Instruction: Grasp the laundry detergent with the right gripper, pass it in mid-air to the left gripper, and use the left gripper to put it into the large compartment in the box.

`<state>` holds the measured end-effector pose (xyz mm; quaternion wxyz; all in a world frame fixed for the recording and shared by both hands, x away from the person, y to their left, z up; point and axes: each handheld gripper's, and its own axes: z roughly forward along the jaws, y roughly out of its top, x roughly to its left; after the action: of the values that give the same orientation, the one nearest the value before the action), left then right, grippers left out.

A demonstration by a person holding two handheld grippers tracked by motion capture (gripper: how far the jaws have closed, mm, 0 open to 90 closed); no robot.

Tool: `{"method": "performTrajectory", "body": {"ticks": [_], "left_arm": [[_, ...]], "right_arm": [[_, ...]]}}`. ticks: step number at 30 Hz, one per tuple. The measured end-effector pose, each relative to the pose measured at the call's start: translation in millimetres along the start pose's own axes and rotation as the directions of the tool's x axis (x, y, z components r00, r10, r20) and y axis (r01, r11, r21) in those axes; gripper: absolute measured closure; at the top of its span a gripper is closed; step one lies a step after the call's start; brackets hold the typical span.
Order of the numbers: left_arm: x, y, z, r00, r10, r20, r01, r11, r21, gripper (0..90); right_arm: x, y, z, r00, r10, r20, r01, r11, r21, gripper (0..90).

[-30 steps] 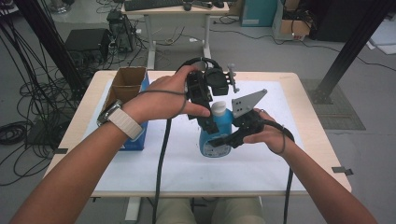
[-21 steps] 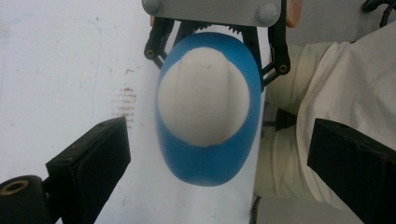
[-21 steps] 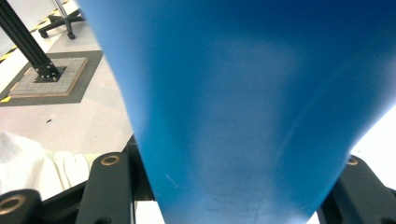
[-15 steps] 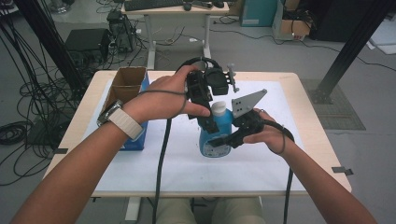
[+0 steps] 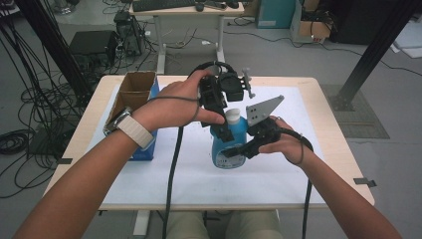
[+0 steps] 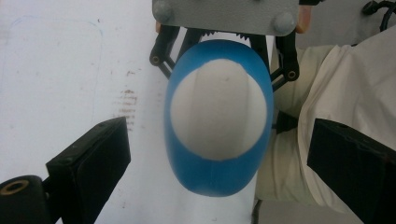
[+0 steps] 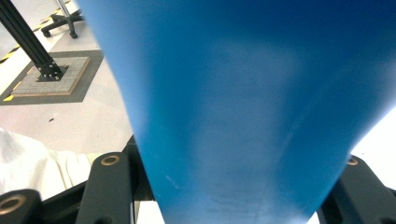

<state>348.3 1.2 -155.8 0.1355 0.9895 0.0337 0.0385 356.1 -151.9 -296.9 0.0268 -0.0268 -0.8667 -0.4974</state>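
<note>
A blue bottle point(image 5: 228, 147) with a white cap point(image 5: 232, 116) stands upright in the middle of the white table cover. My right gripper point(image 5: 242, 149) comes in from the right and is shut on the bottle's body; in the right gripper view the blue wall point(image 7: 243, 102) sits between both jaws. My left gripper point(image 5: 222, 124) hangs over the bottle and points down at it. In the left gripper view the white cap point(image 6: 217, 109) lies between the two black jaws, which stand wide apart and clear of it. The right gripper's grey plate point(image 6: 224, 14) is beyond the bottle.
An open cardboard box point(image 5: 132, 92) stands at the table's left edge on a blue box point(image 5: 145, 149). The white cover point(image 5: 298, 169) spans most of the wooden table point(image 5: 338, 144). Cables trail from both grippers toward the near edge. A desk and black frame posts stand beyond the table.
</note>
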Motion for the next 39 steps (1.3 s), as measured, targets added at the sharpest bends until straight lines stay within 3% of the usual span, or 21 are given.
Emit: {"method": "performTrajectory", "body": {"ticks": [3, 19, 31, 39], "left_arm": [[0.6, 1.4, 2.3, 1.0, 0.0, 0.006, 0.0, 1.0, 0.0, 6.5], [1.6, 10.6, 16.4, 0.9988, 0.03, 0.038, -0.031, 0.9992, 0.024, 10.6], [1.4, 13.2, 23.3, 0.9978, 0.03, 0.059, -0.032, 0.999, 0.031, 17.2], [1.8, 13.4, 25.2, 0.996, 0.06, 0.067, -0.062, 0.9972, 0.04, 26.4]], "right_arm": [[-0.6, 0.6, -0.1, 0.9997, -0.026, 0.005, 0.026, 1.0, 0.005, 42.9], [4.8, 2.8, -2.0, 0.9992, -0.032, 0.022, 0.031, 0.999, 0.009, 42.9], [6.5, 1.4, -1.7, 0.9993, -0.027, 0.027, 0.027, 1.0, 0.0, 42.9], [6.5, 0.9, -2.1, 0.9993, -0.031, 0.02, 0.031, 0.999, 0.018, 42.9]]}}
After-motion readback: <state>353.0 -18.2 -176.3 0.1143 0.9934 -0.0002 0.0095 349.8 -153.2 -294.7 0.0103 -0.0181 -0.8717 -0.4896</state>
